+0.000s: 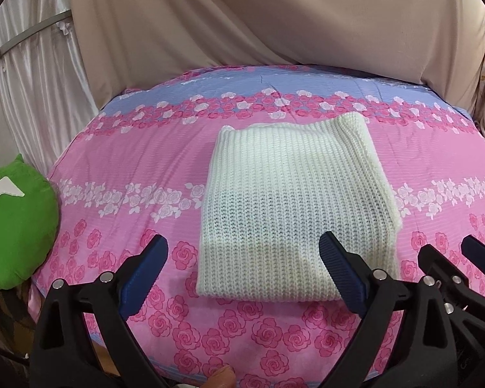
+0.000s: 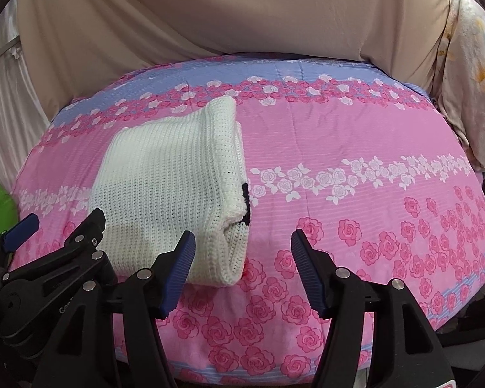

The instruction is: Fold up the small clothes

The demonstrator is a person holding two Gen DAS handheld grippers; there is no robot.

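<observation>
The white knitted garment (image 1: 294, 207) lies folded into a compact, roughly square bundle on the bed (image 1: 145, 291), which is covered in a pink rose-print sheet. In the left wrist view the bundle sits at the centre, reaching toward 12 o'clock from the fingertips. In the right wrist view it lies at about 9 to 10 o'clock, with a small black trim showing at its right edge.

The left hand-held gripper (image 1: 242, 249) has its jaws spread wide and empty; its right finger overlaps the near right part of the knit in the picture, but nothing is pinched. The right hand-held gripper (image 2: 242, 245) also stands open with nothing between its jaws; its left finger overlaps the near right corner of the bundle, the other finger is over bare sheet.

By my reading, the folding of this piece is finished or nearly so: edges look tucked, layers stacked, and both tools are free of it. The step in hand looks like a release. What comes next probably calls either for a light press to settle the stack, or for a reach to another garment, though none shows in either view.

No container is visible. A green cushion (image 1: 13, 223) rests at 9 o'clock beside the bed, well apart from the knit.
</observation>
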